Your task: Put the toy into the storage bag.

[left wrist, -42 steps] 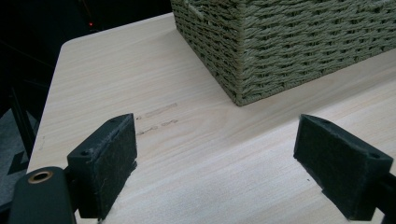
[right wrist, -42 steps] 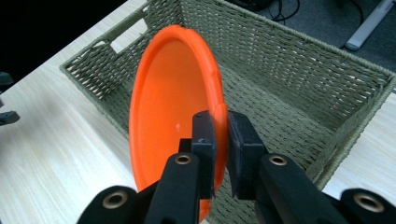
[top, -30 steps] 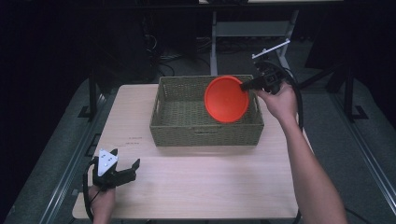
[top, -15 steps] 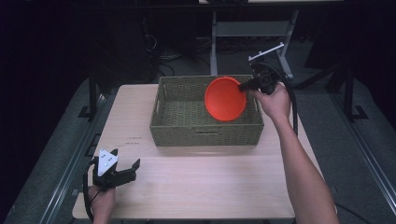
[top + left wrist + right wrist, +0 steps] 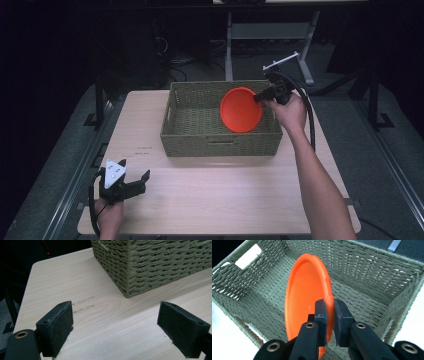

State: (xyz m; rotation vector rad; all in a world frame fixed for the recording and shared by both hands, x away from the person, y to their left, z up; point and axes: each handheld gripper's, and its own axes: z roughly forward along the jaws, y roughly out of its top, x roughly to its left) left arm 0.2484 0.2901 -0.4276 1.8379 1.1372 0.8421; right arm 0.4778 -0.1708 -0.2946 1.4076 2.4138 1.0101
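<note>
**Orange plate held on edge over the basket**

At the near left corner of the pale wooden counter (image 5: 220,200) we found the left tongs (image 5: 134,184) low at the surface, in the person's left hand (image 5: 110,216), with the grey three-cornered plate on top. The jaws stood wide apart and held nothing; in the left gripper view (image 5: 115,322) we saw bare wood between the two black pads, and a few faint pencil marks (image 5: 83,303) on the wood just ahead of the left pad. The tongs were well apart from the basket.

Past them, in the far half of the counter, sat the green woven basket (image 5: 190,135), rectangular, with handle slots in its end walls. Its near corner (image 5: 140,267) showed in the left gripper view.

Over the basket's right part we noted the orange plate (image 5: 241,109), tilted up on edge, its face turned toward the camera in the high view. The right gripper view put the plate (image 5: 304,297) above the woven floor (image 5: 362,302); we could not tell whether its lower edge touched.

At the right, the right tongs (image 5: 257,97) were clamped on the plate's rim, one pad on each face (image 5: 329,312). The right hand (image 5: 289,111) reached in from the basket's right end, with the black cable looping behind it.
</note>
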